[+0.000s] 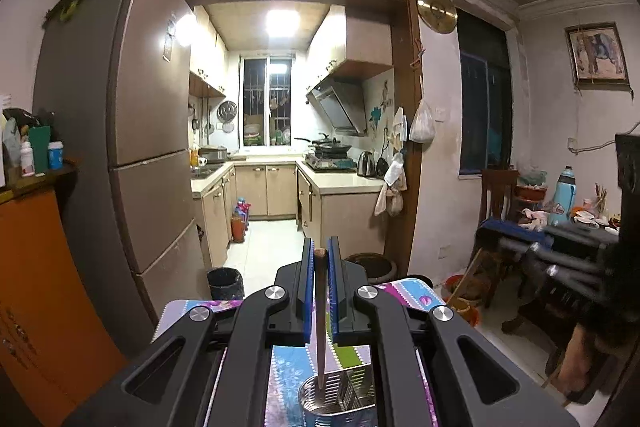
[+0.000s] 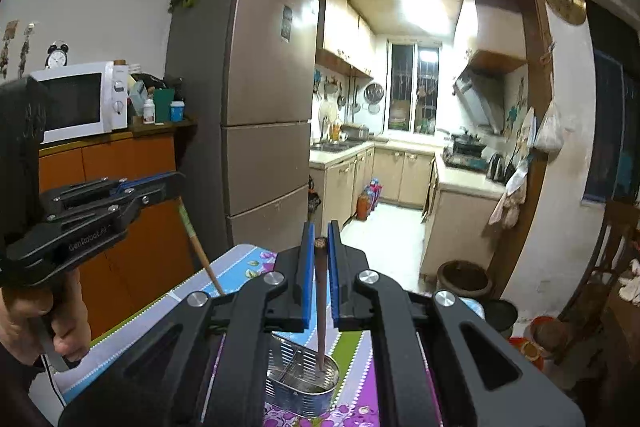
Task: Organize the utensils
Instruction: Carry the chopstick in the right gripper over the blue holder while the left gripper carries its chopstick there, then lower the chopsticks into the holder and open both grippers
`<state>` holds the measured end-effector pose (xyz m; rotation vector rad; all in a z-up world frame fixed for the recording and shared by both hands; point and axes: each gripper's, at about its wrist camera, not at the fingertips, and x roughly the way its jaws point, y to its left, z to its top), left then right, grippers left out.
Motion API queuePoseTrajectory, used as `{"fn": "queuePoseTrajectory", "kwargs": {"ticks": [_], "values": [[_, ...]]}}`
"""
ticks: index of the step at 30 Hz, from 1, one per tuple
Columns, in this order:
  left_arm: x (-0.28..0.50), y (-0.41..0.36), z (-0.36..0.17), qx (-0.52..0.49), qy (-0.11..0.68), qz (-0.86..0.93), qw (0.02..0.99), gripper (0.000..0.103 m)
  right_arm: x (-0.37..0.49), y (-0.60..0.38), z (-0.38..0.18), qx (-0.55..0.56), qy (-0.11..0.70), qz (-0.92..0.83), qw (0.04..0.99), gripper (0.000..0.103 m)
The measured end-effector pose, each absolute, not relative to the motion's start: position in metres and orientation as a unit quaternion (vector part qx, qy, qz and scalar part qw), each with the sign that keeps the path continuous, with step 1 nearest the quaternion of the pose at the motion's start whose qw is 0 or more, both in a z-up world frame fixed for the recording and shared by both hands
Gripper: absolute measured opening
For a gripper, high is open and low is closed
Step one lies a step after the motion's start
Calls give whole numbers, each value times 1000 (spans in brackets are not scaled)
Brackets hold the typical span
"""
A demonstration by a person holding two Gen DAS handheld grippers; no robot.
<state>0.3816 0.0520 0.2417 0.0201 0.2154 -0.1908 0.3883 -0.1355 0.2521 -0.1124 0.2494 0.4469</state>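
Raised lettering "GenRobot.AI" stands on the left gripper (image 2: 154, 187) body.

Brown chopsticks (image 1: 321, 323) (image 2: 321, 307) upright, tips over steel holder (image 2: 302, 383).

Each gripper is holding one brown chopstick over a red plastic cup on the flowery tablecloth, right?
Not quite. It is not a red plastic cup but a shiny metal utensil holder, as the right wrist view shows. The rest holds: the left gripper and right gripper each pinch one brown chopstick above it, over the flowery tablecloth.
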Motion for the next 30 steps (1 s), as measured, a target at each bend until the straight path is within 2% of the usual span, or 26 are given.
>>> {"fn": "queuePoseTrajectory", "kwargs": {"ticks": [13, 26, 29, 30], "values": [[448, 41, 174, 20, 191, -88, 978, 8, 437, -133, 191, -28, 196, 226, 954, 5], [465, 39, 159, 20, 202, -68, 977, 8, 456, -136, 173, -14, 217, 216, 952, 5], [465, 41, 158, 22, 204, -65, 977, 8, 457, -141, 175, -9, 214, 208, 954, 8], [466, 42, 158, 22, 204, -63, 977, 8, 455, -143, 176, -7, 210, 206, 956, 13]]}}
